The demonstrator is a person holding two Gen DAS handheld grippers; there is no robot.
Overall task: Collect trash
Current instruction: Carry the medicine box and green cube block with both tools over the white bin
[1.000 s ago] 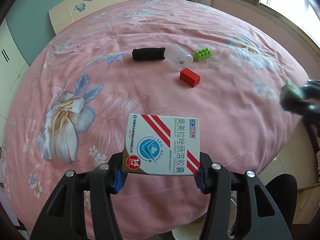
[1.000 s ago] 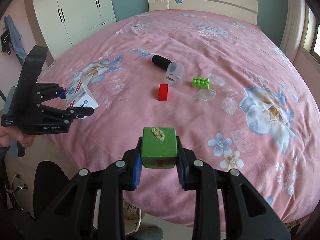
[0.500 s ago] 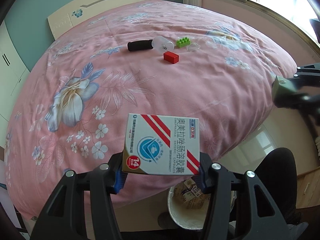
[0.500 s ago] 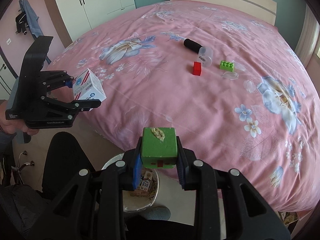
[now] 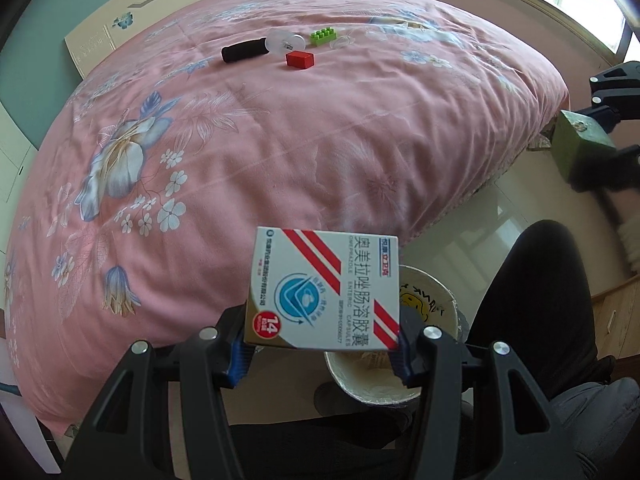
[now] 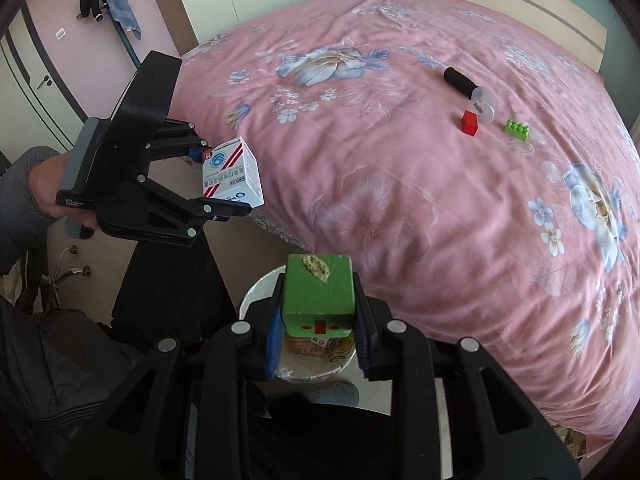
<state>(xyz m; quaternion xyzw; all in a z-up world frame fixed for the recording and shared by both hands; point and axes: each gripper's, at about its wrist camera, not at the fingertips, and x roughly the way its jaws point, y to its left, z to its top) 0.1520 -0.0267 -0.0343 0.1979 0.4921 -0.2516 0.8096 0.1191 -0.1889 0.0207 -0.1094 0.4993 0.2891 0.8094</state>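
My left gripper (image 5: 320,350) is shut on a white medicine box (image 5: 325,292) with red stripes and a blue logo. It holds the box in the air over the near rim of a white trash bin (image 5: 424,296) on the floor by the bed. My right gripper (image 6: 318,336) is shut on a green block (image 6: 318,294) with a beige smear on top, directly above the same bin (image 6: 256,292). The left gripper with the box also shows in the right wrist view (image 6: 224,184), up and left of the bin. The right gripper with the block shows in the left wrist view (image 5: 588,136).
The pink floral bed (image 5: 280,140) fills the area beyond the bin. On it lie a black cylinder (image 5: 242,51), a clear cup (image 5: 286,42), a red block (image 5: 300,59) and a green toy brick (image 5: 324,35). The person's dark-clothed legs (image 5: 532,304) flank the bin.
Both grippers have pulled back from the bed and down toward the floor. The trash bin has come into view under them. Both still hold their objects.
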